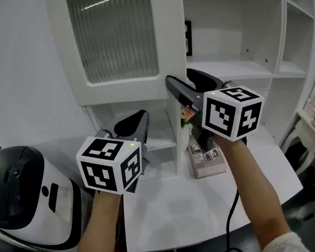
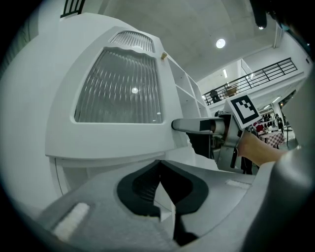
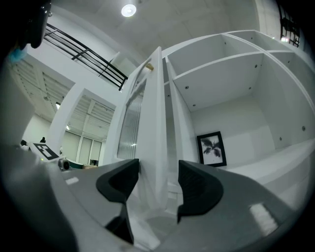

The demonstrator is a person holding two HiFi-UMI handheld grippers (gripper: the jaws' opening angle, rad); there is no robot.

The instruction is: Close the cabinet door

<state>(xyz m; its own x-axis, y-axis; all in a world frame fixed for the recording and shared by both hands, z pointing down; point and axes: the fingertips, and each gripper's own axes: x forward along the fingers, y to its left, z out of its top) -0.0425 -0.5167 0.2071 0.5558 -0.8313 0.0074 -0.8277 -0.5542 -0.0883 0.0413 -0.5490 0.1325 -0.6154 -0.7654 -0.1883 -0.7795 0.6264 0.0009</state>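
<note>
Astride cabinet door (image 1: 118, 42) edge, right gripper (image 3: 156, 184) level, jaws wide, left gripper (image 2: 160, 173) closed

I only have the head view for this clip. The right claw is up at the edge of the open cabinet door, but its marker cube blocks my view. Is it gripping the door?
Observer: No. The right gripper view shows the right claw open, with the door edge between its jaws and a gap beside the right jaw.
Operator: And the other one?
Observer: The left claw is shut and empty. It points at the door's front, below the ribbed glass panel.
Operator: What's the dark sliver behind the door?
Observer: It's a framed plant picture standing upright inside.
</note>
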